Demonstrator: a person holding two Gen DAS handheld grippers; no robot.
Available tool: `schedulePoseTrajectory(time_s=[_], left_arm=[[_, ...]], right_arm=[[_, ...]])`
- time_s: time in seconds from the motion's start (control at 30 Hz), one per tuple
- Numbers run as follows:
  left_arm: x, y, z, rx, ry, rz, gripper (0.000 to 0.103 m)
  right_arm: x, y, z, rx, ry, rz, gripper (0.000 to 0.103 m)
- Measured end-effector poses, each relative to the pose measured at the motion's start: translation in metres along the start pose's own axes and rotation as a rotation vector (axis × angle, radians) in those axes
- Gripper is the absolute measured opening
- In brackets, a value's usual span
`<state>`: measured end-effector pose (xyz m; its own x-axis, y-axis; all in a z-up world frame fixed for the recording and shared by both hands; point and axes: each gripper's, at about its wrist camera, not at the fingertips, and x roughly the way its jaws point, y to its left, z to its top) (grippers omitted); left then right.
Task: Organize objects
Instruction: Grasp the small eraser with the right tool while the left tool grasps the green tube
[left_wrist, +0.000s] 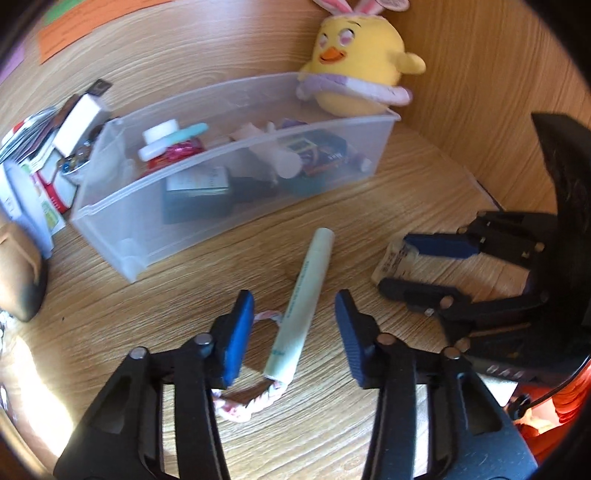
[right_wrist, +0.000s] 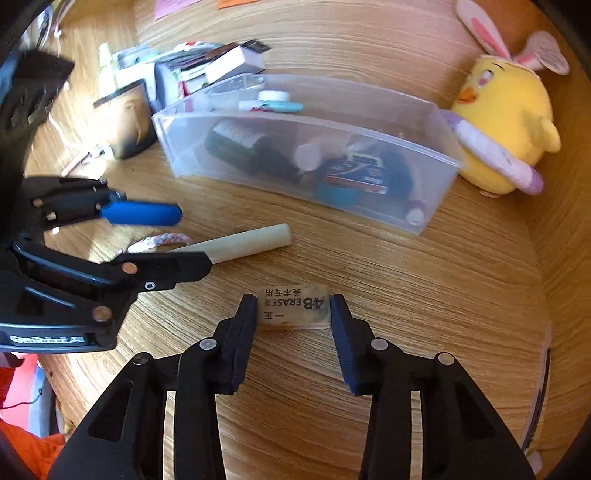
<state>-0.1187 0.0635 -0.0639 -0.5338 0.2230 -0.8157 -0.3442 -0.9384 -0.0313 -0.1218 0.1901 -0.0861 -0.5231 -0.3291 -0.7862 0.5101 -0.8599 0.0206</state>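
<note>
On the wooden desk (right_wrist: 369, 266) sits a clear plastic bin (right_wrist: 436, 173), and it already has many small things in it: a dark bottle (right_wrist: 236, 142), a little white tube, a blue and red packet and some more, so a good part of the tidying looks done. Three things are not yet in the bin and lie on the desk in front of it. One is a pale green pen (left_wrist: 301, 306). It lies between the two blue pads of the left gripper (left_wrist: 293, 334). Those pads stand apart on each side of the pen and do not touch it, so the left gripper is half open and holds nothing. A pink braided loop (left_wrist: 255, 404) lies under the near end of the pen. The third thing is an eraser (right_wrist: 293, 306), which sits near the pen. The right gripper (right_wrist: 293, 314) has one finger on each side of the eraser, and the pads look like they press on its two ends, so it seems to have hold of it, though the eraser is not lifted off the desk. A yellow chick toy (right_wrist: 506, 125) sits at the far end of the bin, and a pile of cards and boxes (right_wrist: 207, 70) sits at the other end. What looks left to do is to pick up the eraser, the pen and the loop and put them in the bin.
</note>
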Motion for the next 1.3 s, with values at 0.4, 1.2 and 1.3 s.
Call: schedulePoseTrajectory(time_s=[0.4, 1.2, 1.3], left_arm=[[0.014, -0.003, 0.002, 0.019, 0.021, -0.024, 0.015], [-0.057, 0.018, 0.010, -0.096, -0.182, -0.013, 0.015], [-0.066, 0.019, 0.012, -0.101, -0.209, -0.012, 0.015]], right_arm=[[-0.013, -0.024, 0.001, 0.102, -0.042, 0.024, 0.037], [-0.033, -0.011, 0.028, 0.110, -0.151, 0.065, 0.037], [-0.036, -0.009, 0.032, 0.107, -0.167, 0.067, 0.037]])
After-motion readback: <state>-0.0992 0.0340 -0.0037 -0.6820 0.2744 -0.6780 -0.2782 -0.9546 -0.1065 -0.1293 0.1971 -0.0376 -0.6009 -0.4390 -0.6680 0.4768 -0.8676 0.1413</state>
